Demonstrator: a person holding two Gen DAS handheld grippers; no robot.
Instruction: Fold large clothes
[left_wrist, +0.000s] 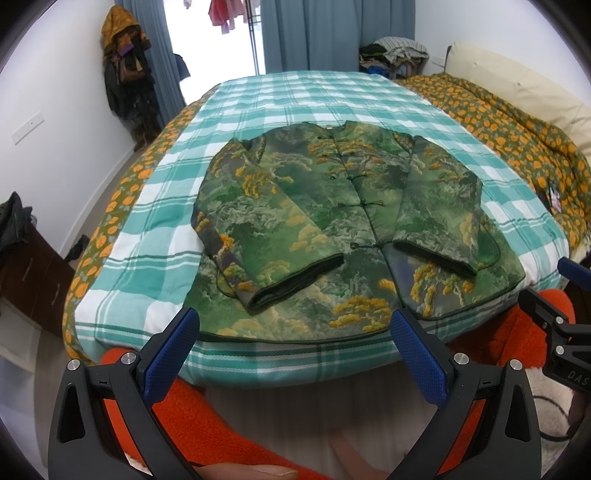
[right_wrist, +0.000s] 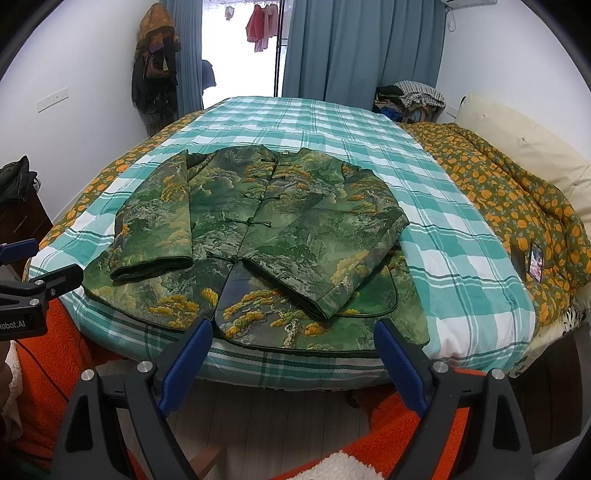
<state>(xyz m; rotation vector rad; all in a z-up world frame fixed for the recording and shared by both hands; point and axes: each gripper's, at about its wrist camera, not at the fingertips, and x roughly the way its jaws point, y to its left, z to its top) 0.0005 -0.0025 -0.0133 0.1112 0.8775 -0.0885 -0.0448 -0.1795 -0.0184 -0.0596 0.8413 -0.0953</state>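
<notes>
On teal-and-white checked bedspread (left_wrist: 258, 96): green-and-gold landscape-print padded jacket (left_wrist: 343, 221), front up, both sleeves crossed inward. Left gripper (left_wrist: 291, 332) and right gripper (right_wrist: 293, 339) wide apart, empty, near hem. Likely next: pinch hem corners, fold toward collar.

The left gripper (left_wrist: 293, 328) has black, triangular-cutout finger arms with silver round screws at the pivots and blue, textured pads (left_wrist: 415, 354). The right gripper (right_wrist: 293, 343) is built the same: black arms, silver screws, blue pads (right_wrist: 397, 363). White lettering shows on each black body, partly cut off: "DAS" on one, "Robot.AI" on the other. The person wears fuzzy orange clothing (left_wrist: 207, 424) with cream fleece trim (right_wrist: 343, 467). A thin dark cable (right_wrist: 40, 365) crosses the orange fabric.
</notes>
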